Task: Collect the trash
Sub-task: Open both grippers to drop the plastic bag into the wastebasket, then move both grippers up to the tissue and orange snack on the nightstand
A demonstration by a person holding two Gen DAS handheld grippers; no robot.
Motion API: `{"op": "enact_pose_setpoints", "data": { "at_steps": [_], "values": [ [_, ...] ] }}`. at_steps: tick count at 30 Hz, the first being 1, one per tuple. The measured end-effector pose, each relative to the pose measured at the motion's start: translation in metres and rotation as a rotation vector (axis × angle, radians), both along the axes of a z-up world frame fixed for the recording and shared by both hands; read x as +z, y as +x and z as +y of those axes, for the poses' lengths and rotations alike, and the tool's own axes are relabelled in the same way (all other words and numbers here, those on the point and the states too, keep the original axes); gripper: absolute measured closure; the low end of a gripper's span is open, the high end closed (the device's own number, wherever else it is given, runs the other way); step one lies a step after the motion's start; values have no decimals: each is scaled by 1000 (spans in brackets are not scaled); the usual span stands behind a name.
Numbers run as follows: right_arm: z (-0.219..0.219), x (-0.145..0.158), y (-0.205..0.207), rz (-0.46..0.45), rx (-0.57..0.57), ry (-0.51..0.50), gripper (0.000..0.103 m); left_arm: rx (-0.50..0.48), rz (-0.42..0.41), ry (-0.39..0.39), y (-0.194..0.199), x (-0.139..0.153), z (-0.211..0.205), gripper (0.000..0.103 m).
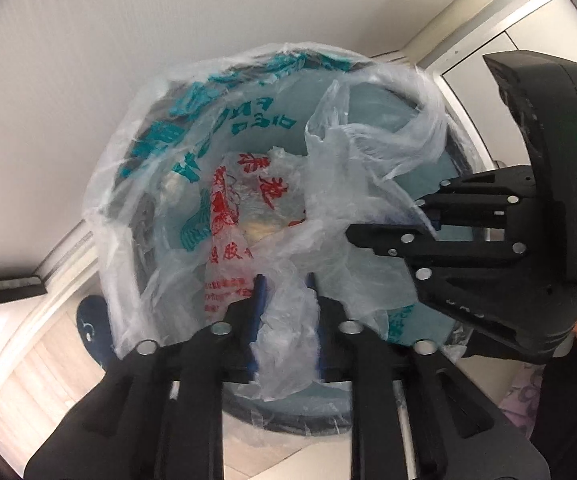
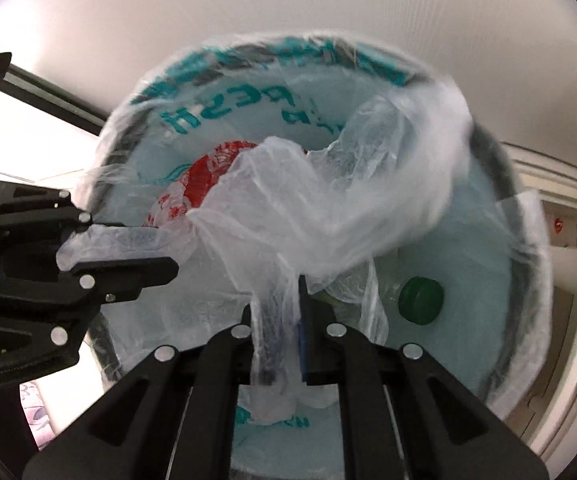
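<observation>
Above bin (image 1: 192,92), both grippers steeply downward

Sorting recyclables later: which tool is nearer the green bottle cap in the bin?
Right. The right tool sits beside the green bottle cap, pinching clear plastic. The left tool is across the bin, farther away.

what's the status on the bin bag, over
Both hand-held grippers over the round bin. Right hand-held gripper shut on the clear plastic liner bag; left hand-held gripper loose around it. Green bottle cap inside, nothing blocking.
</observation>
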State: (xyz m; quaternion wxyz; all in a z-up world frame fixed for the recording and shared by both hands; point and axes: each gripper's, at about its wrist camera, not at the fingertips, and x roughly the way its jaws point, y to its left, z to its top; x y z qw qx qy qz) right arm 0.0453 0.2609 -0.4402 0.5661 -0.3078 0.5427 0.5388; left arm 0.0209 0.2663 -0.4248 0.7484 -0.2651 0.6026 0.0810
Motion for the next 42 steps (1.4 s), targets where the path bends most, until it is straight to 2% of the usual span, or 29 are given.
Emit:
{"op": "enact_pose_setpoints", "data": {
  "at_steps": [2, 3, 4, 6, 8, 12, 19, 22, 26, 30, 36, 42],
  "values": [
    [-1, 13, -2, -18, 0, 13, 67, -16, -17, 18, -2, 7, -3, 59],
    [-1, 18, -3, -26, -3, 23, 43, -25, -27, 33, -6, 14, -2, 55],
    [-1, 24, -3, -38, -14, 34, 32, -27, -38, 50, -7, 21, -2, 47],
    [-4, 36, -2, -35, -34, 62, 25, -21, -57, 62, -14, 29, -1, 29],
    [-7, 50, 0, -41, -53, 92, 15, -8, -76, 79, -20, 40, 0, 20],
    [-24, 69, -9, -68, -64, 157, 14, -14, -115, 109, -40, 58, 7, 8],
    [-57, 121, -13, -124, -78, 282, 14, -34, -185, 203, -51, 105, 1, 6],
    [-84, 159, -3, -158, -94, 365, 14, -39, -241, 233, -49, 136, -4, 6],
    [-123, 228, 10, -197, -153, 504, 14, -71, -335, 262, -45, 181, -16, 6],
    [-160, 271, 24, -249, -212, 600, 14, -123, -405, 280, -32, 219, -33, 6],
    [-227, 316, 47, -342, -308, 672, 14, -223, -495, 308, -10, 266, -64, 6],
    [-283, 329, 72, -430, -421, 651, 14, -313, -563, 318, 15, 303, -91, 6]
  ]
}}
